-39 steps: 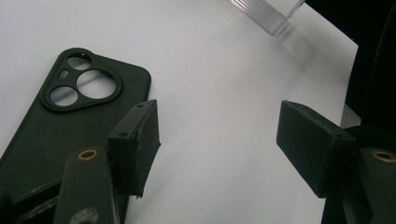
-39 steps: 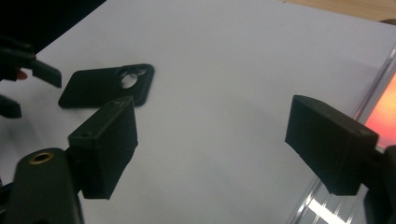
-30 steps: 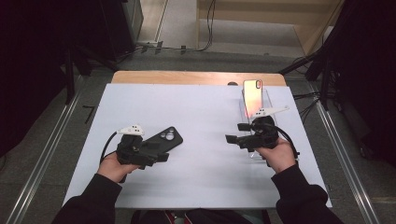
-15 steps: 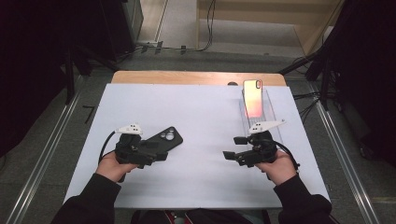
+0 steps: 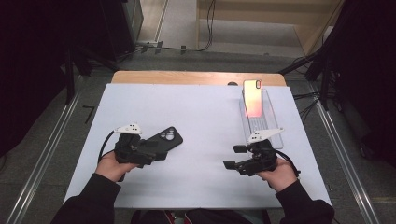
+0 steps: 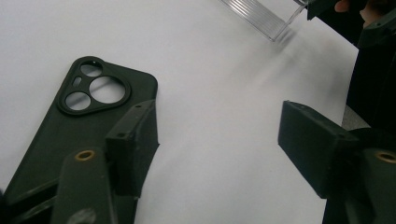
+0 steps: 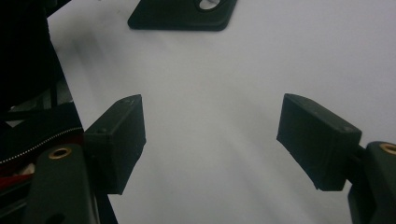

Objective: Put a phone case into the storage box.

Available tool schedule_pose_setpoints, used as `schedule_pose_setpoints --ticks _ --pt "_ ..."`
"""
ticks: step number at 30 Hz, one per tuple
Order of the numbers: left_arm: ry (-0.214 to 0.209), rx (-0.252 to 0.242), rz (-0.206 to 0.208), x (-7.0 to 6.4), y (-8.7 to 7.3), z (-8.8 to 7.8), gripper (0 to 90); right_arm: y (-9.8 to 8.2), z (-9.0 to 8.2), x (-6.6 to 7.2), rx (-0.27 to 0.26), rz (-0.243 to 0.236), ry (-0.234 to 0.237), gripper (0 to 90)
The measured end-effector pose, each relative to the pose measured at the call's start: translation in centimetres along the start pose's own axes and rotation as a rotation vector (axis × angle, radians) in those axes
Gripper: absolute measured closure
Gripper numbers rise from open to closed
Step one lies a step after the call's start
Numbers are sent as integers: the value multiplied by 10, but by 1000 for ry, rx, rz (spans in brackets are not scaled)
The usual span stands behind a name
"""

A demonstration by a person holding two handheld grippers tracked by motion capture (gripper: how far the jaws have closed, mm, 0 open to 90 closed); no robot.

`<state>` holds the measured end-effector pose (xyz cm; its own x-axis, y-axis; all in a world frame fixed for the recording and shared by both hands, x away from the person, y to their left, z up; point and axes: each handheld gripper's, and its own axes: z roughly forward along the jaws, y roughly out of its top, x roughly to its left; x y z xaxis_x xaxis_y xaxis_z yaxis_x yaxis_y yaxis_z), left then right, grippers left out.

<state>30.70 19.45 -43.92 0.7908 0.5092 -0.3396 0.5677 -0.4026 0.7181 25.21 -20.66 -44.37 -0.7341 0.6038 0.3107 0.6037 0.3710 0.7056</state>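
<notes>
A black phone case (image 5: 166, 138) lies camera-cutouts up on the white table (image 5: 205, 116), left of centre. My left gripper (image 5: 156, 150) rests at its near end, and its jaws have just been opening. In the left gripper view the case (image 6: 79, 121) runs beside and under the left jaw, with bare table between the open jaws (image 6: 219, 116). My right gripper (image 5: 235, 157) hovers open at the near right, pointing left toward the case (image 7: 182, 14), with nothing between its jaws (image 7: 212, 121). A phone (image 5: 253, 98) with a glowing orange screen leans on a clear stand (image 5: 264, 123) at the far right.
The clear stand's corner (image 6: 259, 16) and the other hand show at the top right of the left gripper view. A wooden strip (image 5: 196, 77) edges the table's far side. Metal rails and cables run along the floor around the table.
My right gripper has drawn back from the clear stand toward the near edge and slightly left. The left gripper and the case have stayed in place.
</notes>
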Motion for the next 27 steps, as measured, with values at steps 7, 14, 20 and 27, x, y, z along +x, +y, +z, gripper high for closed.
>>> schedule_pose_setpoints --ticks 7,14,20,27 --pt "26 8 39 10 8 -1 131 -7 3 2 21 -11 28 217" --pt "28 27 35 19 10 3 112 -13 4 3 29 -29 44 216" --pt "41 26 62 25 16 8 117 -19 1 0 35 -41 48 216" --pt "70 66 104 36 21 23 119 -23 0 -2 46 -33 47 216"
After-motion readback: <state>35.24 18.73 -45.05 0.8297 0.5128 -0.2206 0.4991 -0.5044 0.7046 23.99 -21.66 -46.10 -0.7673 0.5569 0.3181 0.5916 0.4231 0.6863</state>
